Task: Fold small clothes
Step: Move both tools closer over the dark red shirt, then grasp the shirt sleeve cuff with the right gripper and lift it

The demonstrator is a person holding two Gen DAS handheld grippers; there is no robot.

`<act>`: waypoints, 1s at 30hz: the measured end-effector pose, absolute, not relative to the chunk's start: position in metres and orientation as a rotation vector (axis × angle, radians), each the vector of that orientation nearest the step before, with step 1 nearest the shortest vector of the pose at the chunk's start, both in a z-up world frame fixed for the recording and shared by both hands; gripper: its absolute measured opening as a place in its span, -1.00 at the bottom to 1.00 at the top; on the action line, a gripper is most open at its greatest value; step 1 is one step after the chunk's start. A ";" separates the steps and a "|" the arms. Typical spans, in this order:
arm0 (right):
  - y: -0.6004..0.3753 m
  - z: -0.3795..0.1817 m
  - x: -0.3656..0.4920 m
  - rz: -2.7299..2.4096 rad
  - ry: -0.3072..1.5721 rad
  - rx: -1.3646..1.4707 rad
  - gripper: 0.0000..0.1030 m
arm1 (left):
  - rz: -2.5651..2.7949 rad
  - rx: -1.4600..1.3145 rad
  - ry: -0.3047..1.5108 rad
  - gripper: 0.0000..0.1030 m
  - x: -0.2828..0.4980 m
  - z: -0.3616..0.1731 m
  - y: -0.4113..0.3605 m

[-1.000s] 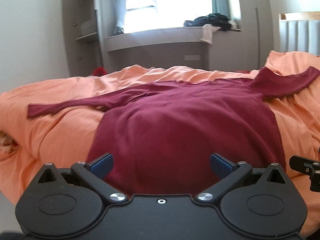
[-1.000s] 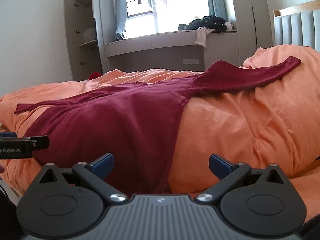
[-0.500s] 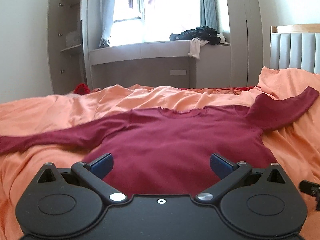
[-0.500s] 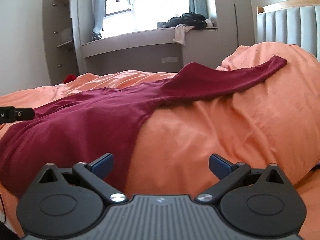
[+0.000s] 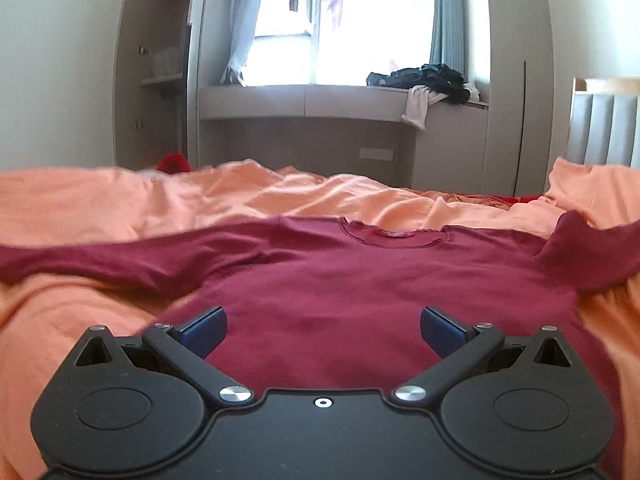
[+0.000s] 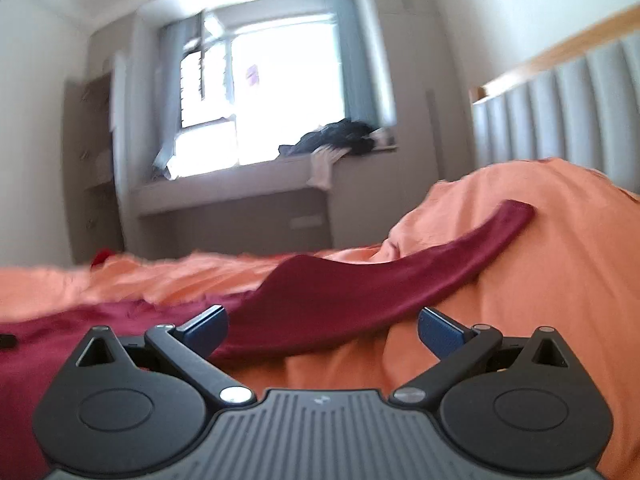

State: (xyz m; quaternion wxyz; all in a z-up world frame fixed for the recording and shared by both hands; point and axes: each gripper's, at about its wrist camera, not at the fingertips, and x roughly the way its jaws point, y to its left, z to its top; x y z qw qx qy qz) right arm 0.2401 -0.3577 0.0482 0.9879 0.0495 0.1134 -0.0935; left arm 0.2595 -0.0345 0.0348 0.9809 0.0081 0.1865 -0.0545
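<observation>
Shirt (image 5: 360, 280) flat on duvet (image 5: 120, 208)

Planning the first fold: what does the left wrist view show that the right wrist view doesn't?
Left wrist only: the shirt's neckline and its left sleeve spread across the bedspread. Right wrist only: the right sleeve's cuff end draped up a mound of bedspread, below the headboard. Both: the dark red shirt, the window, and an open hand-held gripper.
</observation>
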 end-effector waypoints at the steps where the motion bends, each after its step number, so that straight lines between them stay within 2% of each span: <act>1: -0.364 0.047 0.252 -0.197 0.263 0.080 1.00 | -0.107 0.031 0.360 0.99 0.259 0.036 -0.034; 9: -0.425 0.045 0.339 -0.434 0.394 -0.026 1.00 | -0.091 0.031 0.311 0.99 0.264 0.042 -0.027; 15: -0.503 0.045 0.373 -0.646 0.387 0.224 0.99 | -0.042 0.012 0.342 0.99 0.276 0.037 -0.014; 18: -0.522 0.046 0.370 -0.672 0.301 0.351 0.95 | -0.029 -0.008 0.372 0.99 0.282 0.034 -0.007; 20: -0.524 0.046 0.376 -0.683 0.268 0.354 0.79 | -0.030 -0.025 0.388 0.99 0.286 0.032 -0.002; 23: -0.524 0.048 0.388 -0.694 0.262 0.321 0.29 | -0.023 -0.039 0.395 0.99 0.289 0.031 0.003; 25: -0.523 0.049 0.393 -0.706 0.270 0.296 -0.49 | -0.019 -0.045 0.391 0.99 0.290 0.032 0.006; 27: -0.519 0.053 0.394 -0.719 0.274 0.287 -0.88 | -0.019 -0.049 0.382 0.99 0.290 0.034 0.007; 30: -0.499 0.072 0.391 -0.683 0.222 0.258 -0.89 | -0.012 -0.051 0.363 0.99 0.287 0.038 0.009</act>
